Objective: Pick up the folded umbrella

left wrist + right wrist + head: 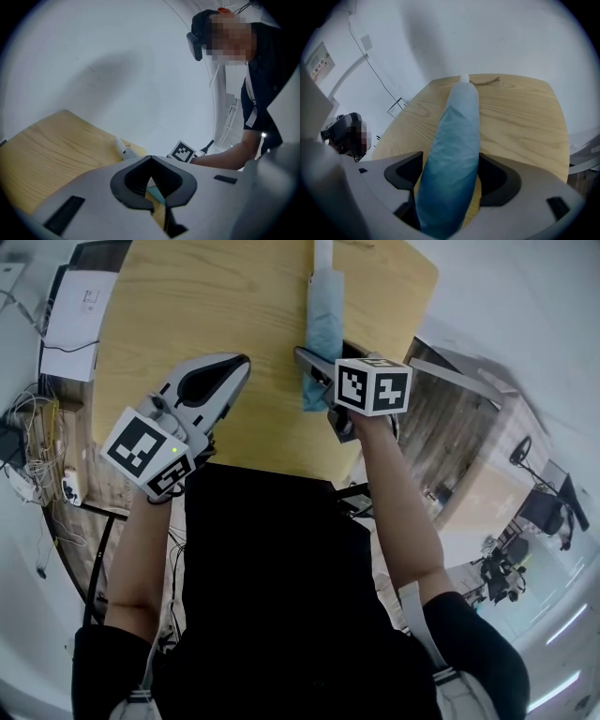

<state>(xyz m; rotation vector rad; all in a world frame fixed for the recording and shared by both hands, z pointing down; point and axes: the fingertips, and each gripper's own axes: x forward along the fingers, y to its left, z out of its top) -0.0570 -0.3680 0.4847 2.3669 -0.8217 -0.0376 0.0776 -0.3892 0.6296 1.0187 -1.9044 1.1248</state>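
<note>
Left hand-held gripper (236, 365): mine, jaws together, empty, left of the folded umbrella (323, 324).
Umbrella: flat on the tabletop (206, 306).
Right hand-held gripper (451, 158): jaws wide, astride the umbrella's near end.
Risk: if I clamp this close to its end, the slick sleeve may slide out or droop.

The place looked like an office or lab workroom: a round wooden table (187, 315) stood against plain white walls (93, 56), loose cables (33, 442) lay tangled on the floor, a notice (319, 61) hung on the wall, and what looked like office chairs (504, 570) stood farther off.
</note>
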